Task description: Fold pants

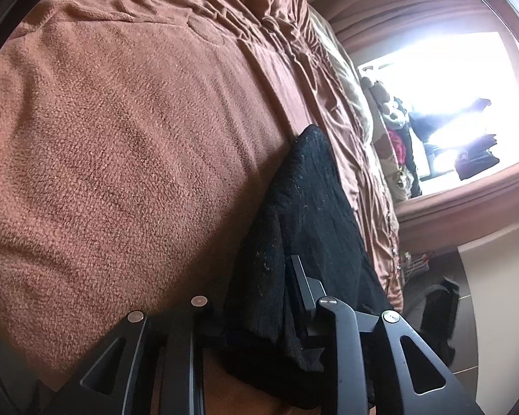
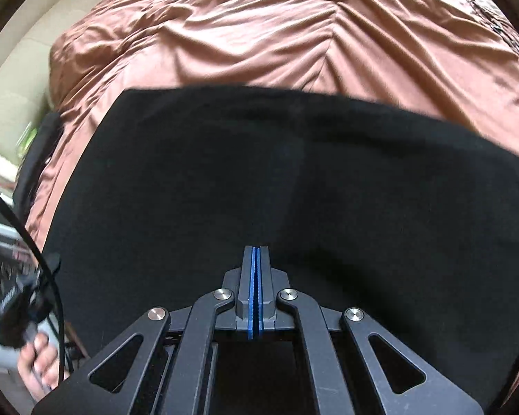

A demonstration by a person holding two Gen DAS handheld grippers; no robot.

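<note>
Black pants [image 2: 294, 190] lie on the brown bedspread [image 2: 259, 27], spread as a broad flat panel with a straight far edge. To me that reads as at least one fold done, more to go; I can't count the layers.

Right gripper [image 2: 256, 252] hangs over the near part of the panel, blue pads pressed together, nothing between them.

Left gripper [image 1: 259, 297]: a thick bunch of the same black cloth sits between its fingers. Only the right-hand finger [image 1: 299, 276] shows clearly, the other is buried behind the cloth, so I can't tell whether it's clamping or slack.

Left view gives what the right one lacks: a fuzzy brown blanket [image 1: 121, 138] covering most of the bed, the pants running as a narrow strip along the blanket's edge, and beyond the bed's side a bright window [image 1: 449, 103] with clutter on the sill.

Right view alone shows the panel's full width, plus a hand [image 2: 38, 363] at the bed's left edge.

Left to do, my guess: fold the panel over again and flatten it.
</note>
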